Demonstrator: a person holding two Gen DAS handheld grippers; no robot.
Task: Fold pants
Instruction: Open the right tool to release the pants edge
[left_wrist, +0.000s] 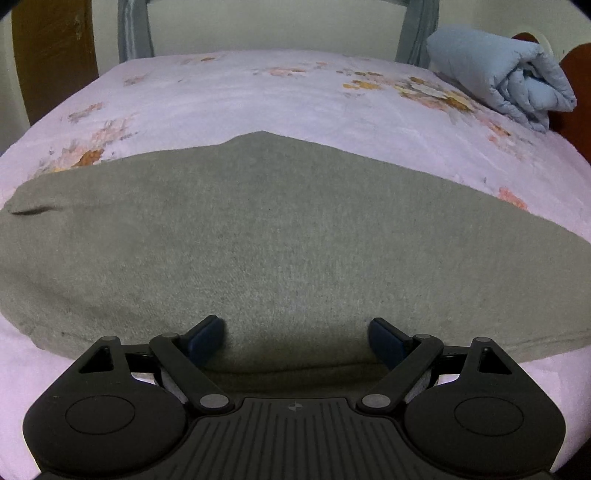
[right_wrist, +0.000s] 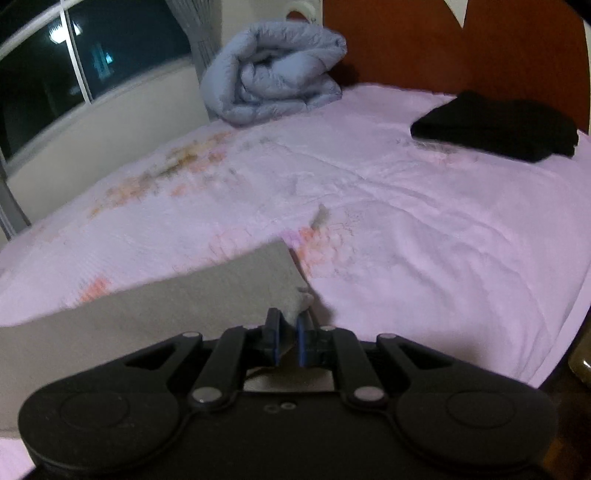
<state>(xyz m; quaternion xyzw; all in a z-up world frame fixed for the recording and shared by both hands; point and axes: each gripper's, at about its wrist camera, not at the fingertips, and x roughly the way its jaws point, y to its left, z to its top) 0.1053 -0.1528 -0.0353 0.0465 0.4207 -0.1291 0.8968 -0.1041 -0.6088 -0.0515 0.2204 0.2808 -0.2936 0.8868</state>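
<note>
Gripping a corner of the grey-green pants, the right gripper has its jaws clamped together on a small tuft of the cloth at the garment's right-hand end. The left gripper sits low over the near edge of the same pants, its jaws wide apart and holding nothing, one fingertip on each side of a stretch of fabric. The pants lie flat on a bed covered with a pale pink flowered sheet, spread broadly from left to right.

They look soft, thick and fleecy, light enough to lift by an edge but likely to sag and drape, so hems and corners seem the best places to take hold.

Farther back, both views show a rolled pale blue quilt at the head of the bed. Only the right view shows a folded black garment near the wooden headboard, and a dark window.
</note>
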